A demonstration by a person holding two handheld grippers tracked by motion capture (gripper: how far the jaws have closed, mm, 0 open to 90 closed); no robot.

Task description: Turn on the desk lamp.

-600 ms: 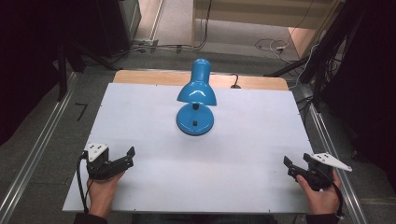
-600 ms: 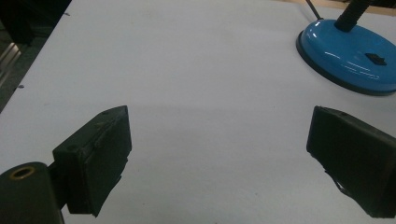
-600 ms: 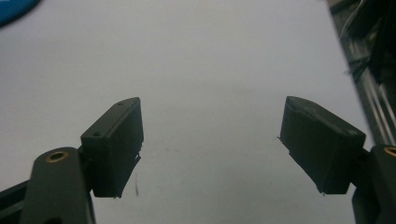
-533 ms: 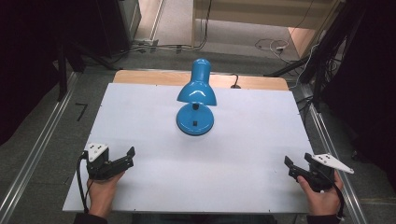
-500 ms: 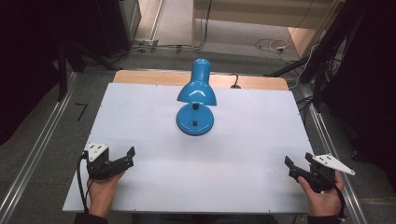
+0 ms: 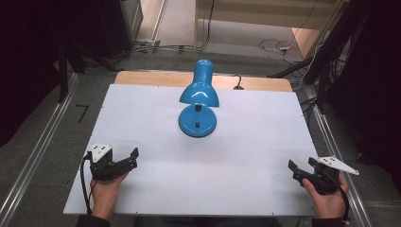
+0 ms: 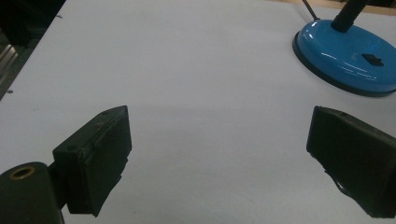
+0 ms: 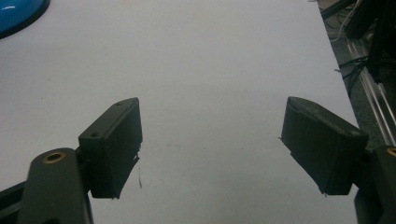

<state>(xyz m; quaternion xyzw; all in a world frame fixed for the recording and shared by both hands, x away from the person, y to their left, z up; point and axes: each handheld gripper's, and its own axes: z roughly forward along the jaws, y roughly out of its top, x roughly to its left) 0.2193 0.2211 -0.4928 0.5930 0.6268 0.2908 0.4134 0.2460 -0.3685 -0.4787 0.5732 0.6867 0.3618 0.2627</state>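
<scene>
Ahead of your left gripper [image 6: 134,156]: lamp [image 6: 198,101], well apart.
Grippers: both empty, jaws wide; right gripper [image 6: 298,167] idle.
Approach: bring yours level toward the lamp base [image 7: 345,58].

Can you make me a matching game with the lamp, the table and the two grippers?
Things:
1. lamp
2. left gripper
3. right gripper
4. table

Clues:
A. white and flat
B. blue, standing at the far middle
C. open, at the near right corner
D. open, at the near left corner

Pairs: 1-B, 2-D, 3-C, 4-A
</scene>
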